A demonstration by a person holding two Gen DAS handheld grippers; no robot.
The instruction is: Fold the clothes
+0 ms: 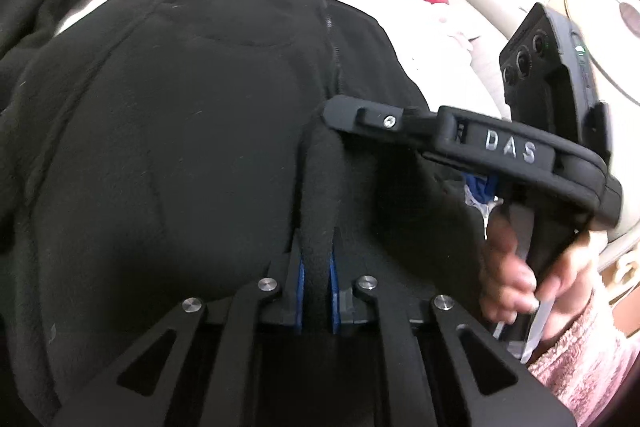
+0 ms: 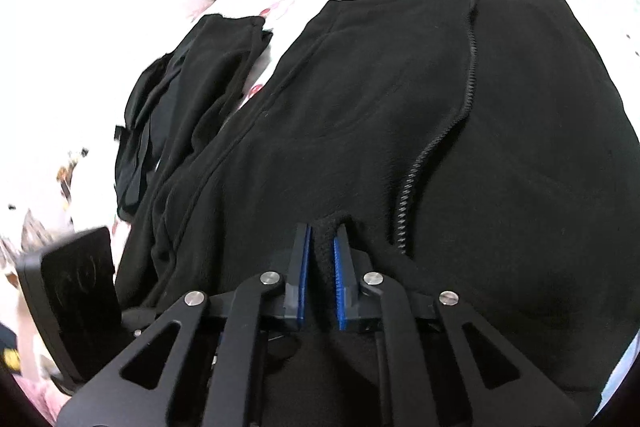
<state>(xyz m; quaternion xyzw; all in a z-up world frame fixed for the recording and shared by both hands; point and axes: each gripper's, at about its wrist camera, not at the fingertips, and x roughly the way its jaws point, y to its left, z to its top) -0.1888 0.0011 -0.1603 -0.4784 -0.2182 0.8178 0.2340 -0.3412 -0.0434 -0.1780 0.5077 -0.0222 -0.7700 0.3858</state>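
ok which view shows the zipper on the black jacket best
The right wrist view: the zipper runs in full down the black jacket, its teeth sharp. In the left wrist view only a short, dim stretch of the zipper shows before the fleece and the other gripper cover it.
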